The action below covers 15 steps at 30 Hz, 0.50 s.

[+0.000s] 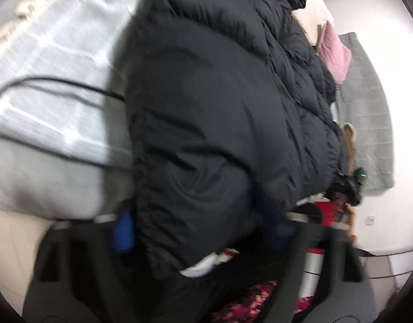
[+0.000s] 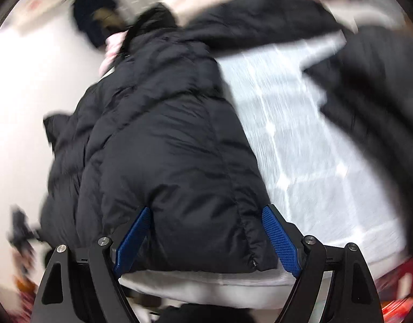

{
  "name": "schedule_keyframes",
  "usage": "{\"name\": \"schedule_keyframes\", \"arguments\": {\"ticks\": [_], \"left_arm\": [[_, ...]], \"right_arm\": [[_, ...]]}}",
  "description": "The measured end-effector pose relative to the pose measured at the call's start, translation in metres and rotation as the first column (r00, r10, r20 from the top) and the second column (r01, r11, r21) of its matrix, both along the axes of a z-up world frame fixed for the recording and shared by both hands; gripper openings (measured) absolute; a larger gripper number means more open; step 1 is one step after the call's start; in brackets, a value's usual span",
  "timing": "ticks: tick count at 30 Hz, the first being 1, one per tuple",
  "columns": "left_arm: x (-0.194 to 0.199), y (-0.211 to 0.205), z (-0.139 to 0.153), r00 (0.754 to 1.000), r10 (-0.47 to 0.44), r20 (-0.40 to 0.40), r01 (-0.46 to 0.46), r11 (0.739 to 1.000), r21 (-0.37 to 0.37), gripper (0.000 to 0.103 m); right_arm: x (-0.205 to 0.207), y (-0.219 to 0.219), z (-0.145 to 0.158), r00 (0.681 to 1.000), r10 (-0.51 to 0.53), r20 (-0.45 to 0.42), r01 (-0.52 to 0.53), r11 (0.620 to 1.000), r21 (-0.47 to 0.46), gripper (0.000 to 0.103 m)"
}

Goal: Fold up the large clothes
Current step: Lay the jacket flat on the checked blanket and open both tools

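Both grippers reach down onto a black quilted puffer jacket [image 2: 158, 145] spread over a pale grey checked bed cover [image 2: 300, 145]. Left gripper [image 1: 198, 228]: its blue-padded fingers [image 1: 124, 231] sit against a bunched hem fold between them, though blur hides whether they press it. Right gripper [image 2: 206, 231]: jaws wide apart, the jacket's hem lying between its blue pads [image 2: 280, 239], untouched. Beyond the jacket lies a pink cushion [image 1: 337, 53].

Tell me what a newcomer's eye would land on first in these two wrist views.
A bulky black puffer jacket fills the middle of both views, spread over a pale grey checked bedcover. Next come the blue pads of the right gripper, standing on either side of the jacket's hem. At the far end lies a pink pillow.
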<state>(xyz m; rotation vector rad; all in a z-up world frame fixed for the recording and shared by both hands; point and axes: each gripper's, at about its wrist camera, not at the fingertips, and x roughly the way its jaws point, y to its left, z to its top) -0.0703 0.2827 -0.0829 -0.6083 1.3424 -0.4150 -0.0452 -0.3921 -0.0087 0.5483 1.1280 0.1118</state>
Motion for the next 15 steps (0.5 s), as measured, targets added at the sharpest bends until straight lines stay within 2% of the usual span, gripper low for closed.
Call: {"name": "schedule_keyframes", "arguments": {"ticks": [2,3,4,5,6,8,10,12,14,15], "left_arm": [[-0.001,0.002,0.011,0.998,0.048,0.034,-0.047,0.999,-0.010,0.015],[-0.001,0.004,0.023,0.995,0.069,0.074,-0.070,0.998,0.009,0.010],[-0.002,0.007,0.038,0.989,0.087,0.119,-0.091,0.995,0.029,0.010],[-0.003,0.012,0.056,0.979,0.107,0.171,-0.116,0.992,0.044,0.009],[-0.005,0.015,0.069,0.971,0.122,0.205,-0.134,0.990,0.050,0.009],[-0.010,0.022,0.100,0.950,0.145,0.275,-0.177,0.979,0.097,0.009],[-0.014,0.025,0.112,0.946,0.143,0.290,-0.202,0.962,0.184,0.010],[-0.015,0.027,0.106,0.961,0.131,0.244,-0.193,0.950,0.248,0.015],[-0.021,0.030,0.088,0.980,0.125,0.153,-0.166,0.941,0.296,0.024],[-0.026,0.032,0.083,0.983,0.133,0.124,-0.166,0.935,0.313,0.025]], "right_arm": [[0.003,0.004,-0.010,1.000,-0.021,-0.008,0.021,0.997,0.078,0.081],[0.005,0.009,-0.011,1.000,-0.014,0.005,0.014,0.994,0.109,0.060],[0.005,0.013,-0.007,1.000,-0.004,0.014,0.002,0.992,0.129,0.046],[0.006,0.021,-0.003,0.999,0.017,0.032,-0.022,0.988,0.152,0.028],[0.005,0.029,0.006,0.998,0.042,0.051,-0.049,0.989,0.139,0.018],[-0.002,0.050,0.025,0.990,0.120,0.078,-0.125,0.990,0.066,0.014],[-0.014,0.073,0.039,0.977,0.197,0.084,-0.200,0.979,0.029,0.014],[-0.022,0.089,0.042,0.968,0.243,0.060,-0.242,0.970,-0.019,0.014],[-0.031,0.103,0.036,0.967,0.253,-0.012,-0.252,0.958,-0.139,0.015],[-0.033,0.106,0.034,0.968,0.250,-0.037,-0.252,0.949,-0.192,0.021]]}}
